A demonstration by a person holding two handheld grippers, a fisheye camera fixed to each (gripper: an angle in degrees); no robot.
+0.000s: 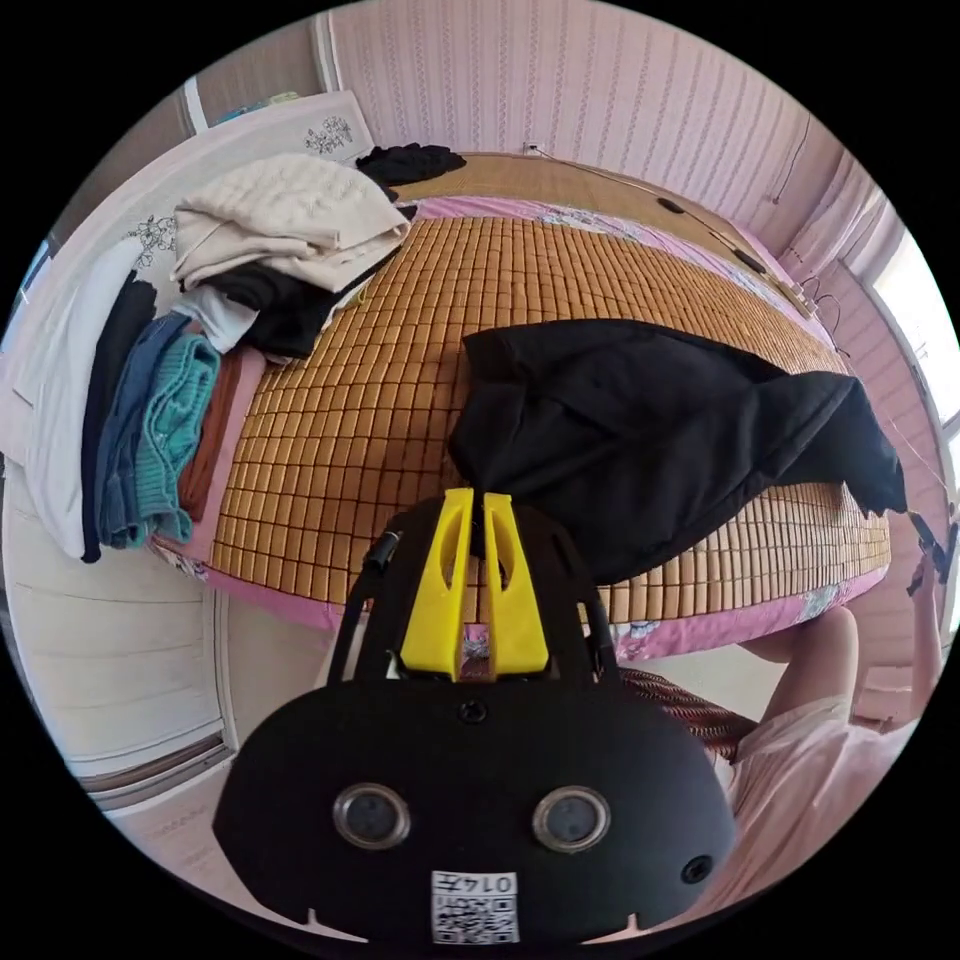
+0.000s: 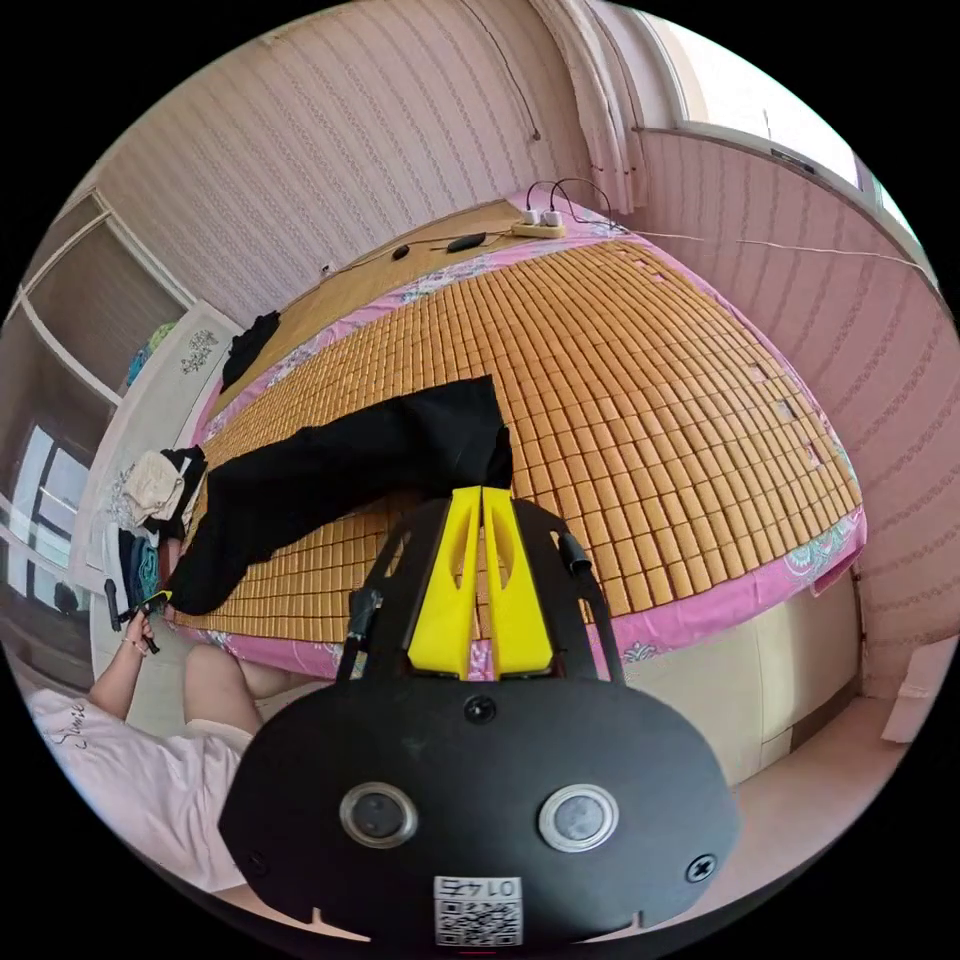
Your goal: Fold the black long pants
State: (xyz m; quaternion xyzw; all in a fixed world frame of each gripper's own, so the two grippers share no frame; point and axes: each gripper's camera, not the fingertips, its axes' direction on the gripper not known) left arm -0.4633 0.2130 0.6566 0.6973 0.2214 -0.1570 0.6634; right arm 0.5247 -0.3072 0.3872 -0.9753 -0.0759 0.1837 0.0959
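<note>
One pair of black long pants (image 1: 650, 430) lay across one bed, on its single bamboo mat (image 1: 400, 330). Two grippers were in play: the left gripper (image 1: 478, 500) and the right gripper (image 2: 478, 495), each with two yellow jaws drawn together. One pile of clothes (image 1: 200, 330) sat at the end of the bed; I counted perhaps seven or eight garments in it, though the folds ran together. One more dark garment (image 1: 410, 160) lay apart by the wall. One power strip (image 2: 537, 228) held two white plugs.
</note>
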